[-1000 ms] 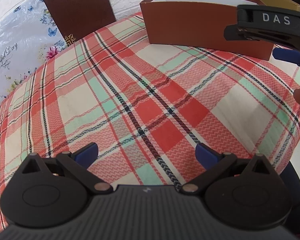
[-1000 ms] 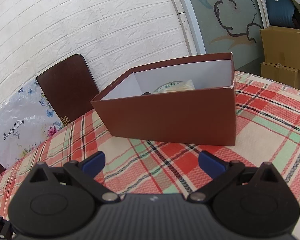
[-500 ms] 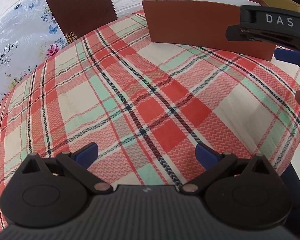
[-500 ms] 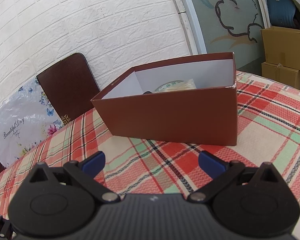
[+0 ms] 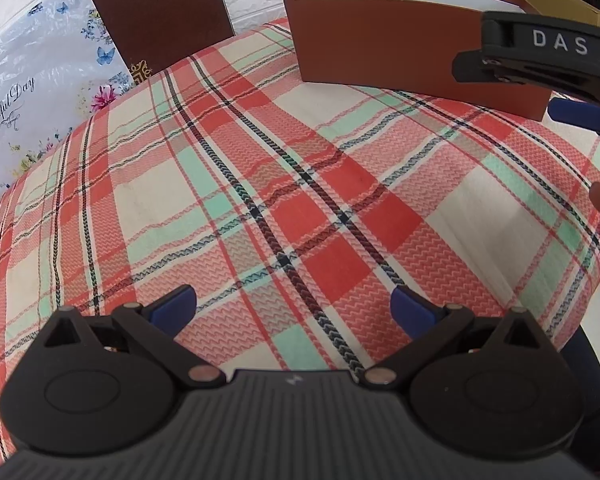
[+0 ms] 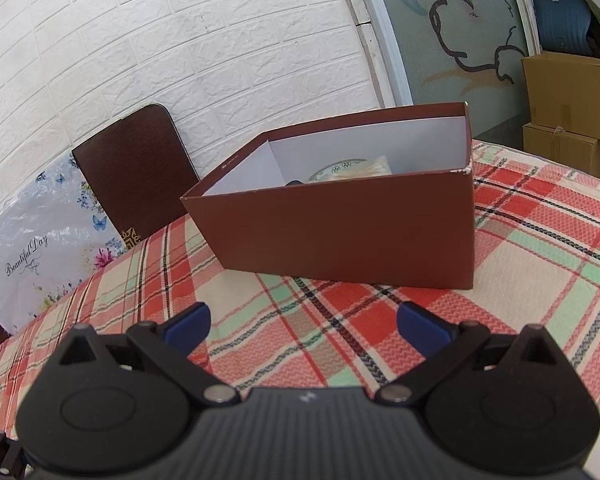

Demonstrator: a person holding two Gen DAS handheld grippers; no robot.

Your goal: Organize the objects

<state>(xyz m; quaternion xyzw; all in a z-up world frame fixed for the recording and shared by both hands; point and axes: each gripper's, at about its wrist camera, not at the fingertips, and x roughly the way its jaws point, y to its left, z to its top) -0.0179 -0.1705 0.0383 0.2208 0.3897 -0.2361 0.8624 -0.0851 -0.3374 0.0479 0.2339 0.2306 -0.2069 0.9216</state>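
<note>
A brown open box [image 6: 340, 236] with a white inside stands on the plaid tablecloth [image 6: 540, 248]. Inside it I see the top of a patterned plate and a pale packet [image 6: 352, 170]. It also shows in the left wrist view [image 5: 400, 48] at the far right. My right gripper [image 6: 302, 320] is open and empty, a short way in front of the box. My left gripper [image 5: 294, 306] is open and empty over the bare cloth [image 5: 260, 184]. The right gripper's body [image 5: 548, 60] shows at the right edge of the left wrist view.
A dark brown chair back [image 6: 136, 168] stands behind the table by the white brick wall. A floral plastic sheet [image 6: 32, 240] lies at the left. Cardboard boxes [image 6: 568, 96] are stacked at the far right. The table edge [image 5: 580, 304] falls away at the right.
The left view has drifted slightly, so the box and chair sit a little higher and further right. The right view is nearly unchanged. Both grippers stay open.
</note>
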